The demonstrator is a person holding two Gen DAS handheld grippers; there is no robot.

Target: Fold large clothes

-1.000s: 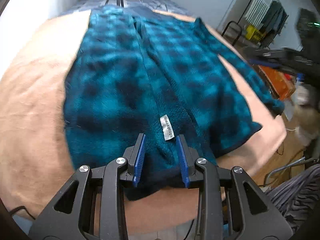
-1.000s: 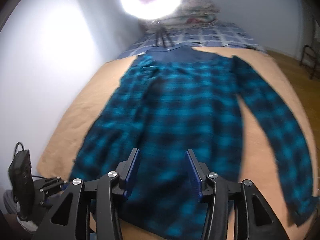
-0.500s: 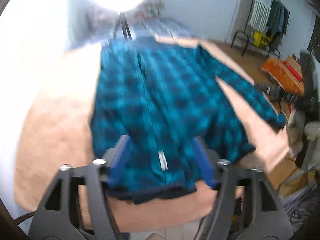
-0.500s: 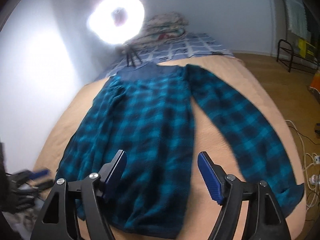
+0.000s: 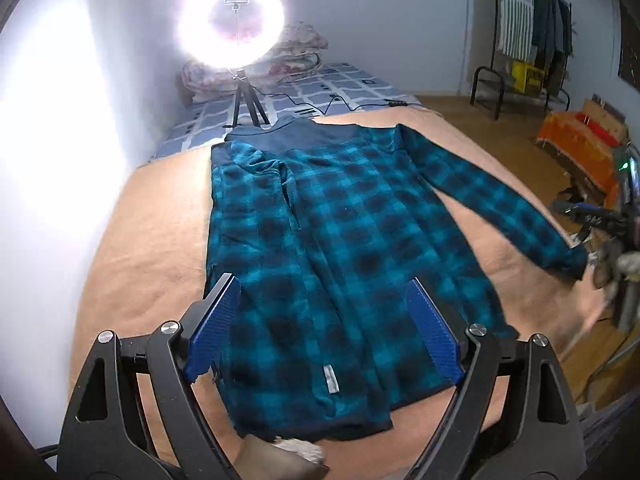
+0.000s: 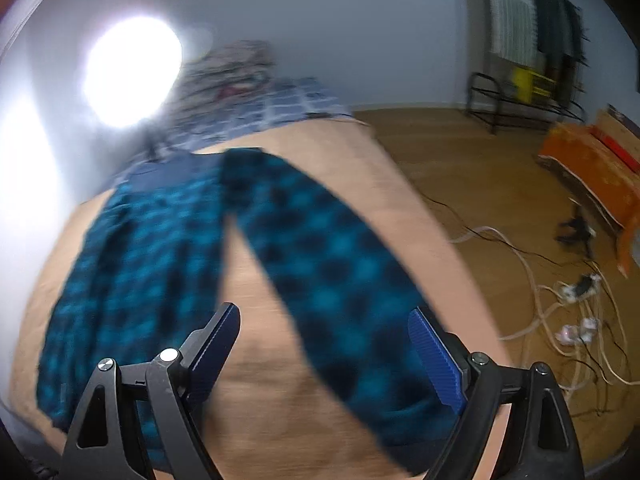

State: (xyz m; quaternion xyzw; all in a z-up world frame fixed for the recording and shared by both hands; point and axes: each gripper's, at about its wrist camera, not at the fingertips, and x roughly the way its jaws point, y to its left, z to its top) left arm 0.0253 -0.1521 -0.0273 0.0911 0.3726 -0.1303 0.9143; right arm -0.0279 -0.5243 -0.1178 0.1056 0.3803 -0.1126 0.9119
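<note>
A teal and black plaid fleece jacket point(image 5: 340, 240) lies flat on a tan blanket point(image 5: 152, 240), its hem nearest me and its navy collar far away. One sleeve point(image 5: 492, 200) stretches out to the right; the other is folded onto the body at the left. My left gripper point(image 5: 324, 312) hovers above the hem, jaws opening wide, nothing between them. In the blurred right wrist view my right gripper point(image 6: 324, 344) hangs over the outstretched sleeve point(image 6: 320, 264) and the bare blanket beside it, jaws opening, holding nothing.
A bright ring light on a tripod point(image 5: 232, 28) stands at the far end of the bed beside stacked bedding point(image 5: 288, 56). Right of the bed is wooden floor with cables point(image 6: 560, 280), an orange cloth point(image 6: 592, 168) and a clothes rack point(image 5: 532, 40).
Both grippers opened from half shut to wide. The left one rose off the hem, which it straddled before. The right one swung right, from over the jacket's body to over the sleeve.
</note>
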